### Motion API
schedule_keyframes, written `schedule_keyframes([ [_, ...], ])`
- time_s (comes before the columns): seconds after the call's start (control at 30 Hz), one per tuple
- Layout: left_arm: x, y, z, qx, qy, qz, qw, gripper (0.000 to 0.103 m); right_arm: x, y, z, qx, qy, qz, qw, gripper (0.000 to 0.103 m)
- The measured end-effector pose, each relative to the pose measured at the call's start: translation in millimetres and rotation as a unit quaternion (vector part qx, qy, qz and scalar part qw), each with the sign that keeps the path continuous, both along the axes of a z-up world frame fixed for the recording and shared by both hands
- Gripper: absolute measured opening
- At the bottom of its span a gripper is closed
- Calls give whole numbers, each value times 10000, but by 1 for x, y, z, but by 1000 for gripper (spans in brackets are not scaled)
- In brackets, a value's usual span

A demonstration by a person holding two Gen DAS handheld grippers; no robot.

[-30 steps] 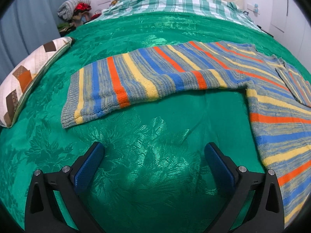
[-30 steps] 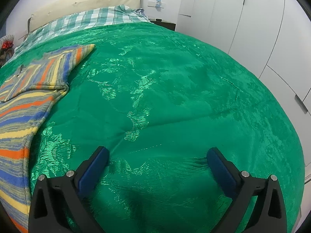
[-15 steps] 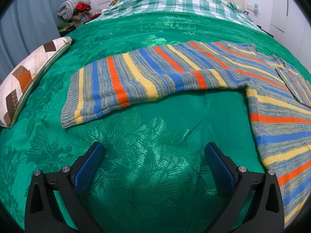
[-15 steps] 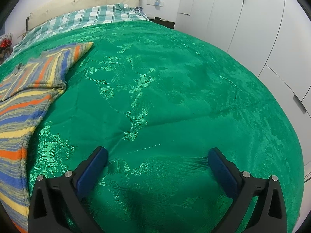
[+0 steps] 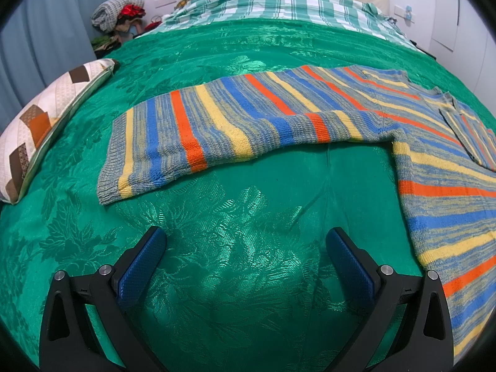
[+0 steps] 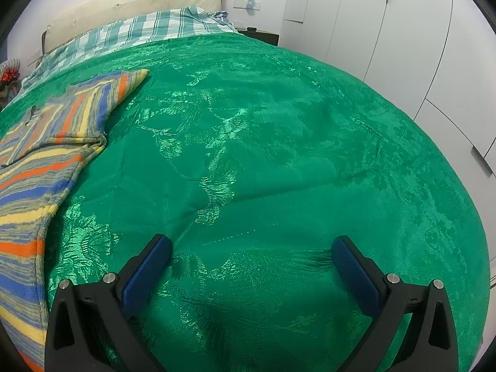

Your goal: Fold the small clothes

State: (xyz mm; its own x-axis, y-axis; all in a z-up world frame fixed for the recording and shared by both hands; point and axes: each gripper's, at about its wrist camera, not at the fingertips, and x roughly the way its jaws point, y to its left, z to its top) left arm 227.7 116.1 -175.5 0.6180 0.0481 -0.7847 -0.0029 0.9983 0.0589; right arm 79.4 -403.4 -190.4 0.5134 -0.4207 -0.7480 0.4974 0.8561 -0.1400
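Green damask bedspread (image 5: 248, 49) covers the whole working surface; the striped knit sweater (image 5: 310, 108) lies flat on it, front side up as far as I can tell. In my left wrist view, one sleeve (image 5: 173, 142) extends fully outward toward the patchwork cushion (image 5: 40, 124), with its ribbed cuff nearest that cushion. The sweater body runs off the right edge of that view. In my right wrist view, the opposite sleeve (image 6: 108, 93) also lies extended on the bedspread, angled toward the plaid pillow (image 6: 139, 31).

Gripper status: my left gripper (image 5: 245, 248) has its jaws spread wide and holds nothing; it hovers over bare bedspread, near the sleeve but apart from it. My right gripper (image 6: 251, 254) is likewise wide open and empty, over bare bedspread beside the sweater's edge.

Task progress: I judge that folding has not begun. The garment is spread out, both sleeves are unfolded, and no crease or overlap of the body is visible. Remaining steps, as I assess them: bring each sleeve across the body, then fold the body into a compact stack.
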Motion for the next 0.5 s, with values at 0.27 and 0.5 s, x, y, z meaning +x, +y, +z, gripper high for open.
schedule_keyframes([
  [0.27, 1, 0, 0, 31, -9, 31, 10000, 103, 0, -1, 1, 63, -34, 8, 10000, 103],
  [0.5, -3, 2, 1, -27, -19, 24, 10000, 103, -2, -2, 1, 155, -80, 12, 9998, 103],
])
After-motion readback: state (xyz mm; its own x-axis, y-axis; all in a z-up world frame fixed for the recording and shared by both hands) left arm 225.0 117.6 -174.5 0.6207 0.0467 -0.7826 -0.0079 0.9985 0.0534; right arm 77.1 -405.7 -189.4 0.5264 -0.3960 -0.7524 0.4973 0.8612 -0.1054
